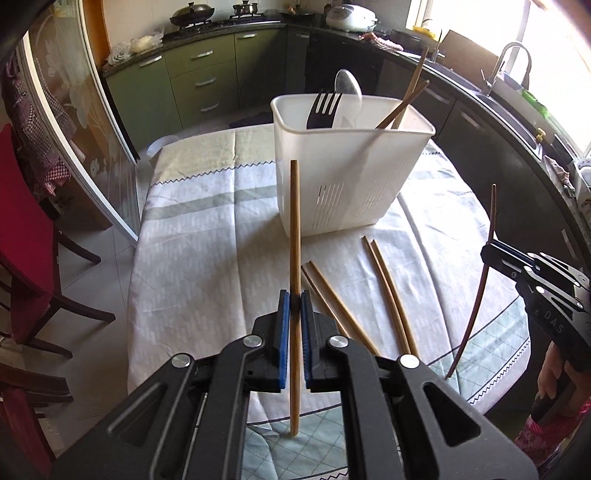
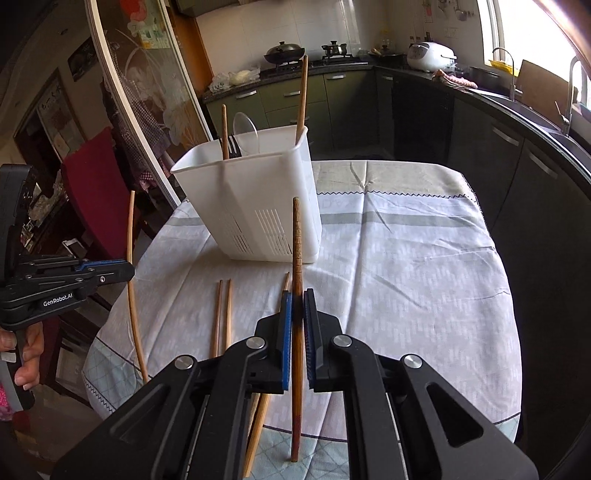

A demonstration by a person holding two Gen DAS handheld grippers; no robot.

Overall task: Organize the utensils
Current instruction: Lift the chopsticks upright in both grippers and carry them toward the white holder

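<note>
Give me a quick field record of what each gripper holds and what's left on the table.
left gripper: jaws shut on a light wooden chopstick, held upright
right gripper: jaws shut on a dark reddish-brown chopstick, held upright
white plastic utensil caddy: holds a black fork, a clear plastic spoon and two chopsticks
loose chopsticks on tablecloth: four, in two pairs in front of the caddy

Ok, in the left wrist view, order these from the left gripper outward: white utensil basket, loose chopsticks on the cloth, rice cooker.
1. Loose chopsticks, on the cloth just right of the left gripper.
2. White utensil basket, ahead, mid-table.
3. Rice cooker, far back on the counter, right of the stove.
</note>
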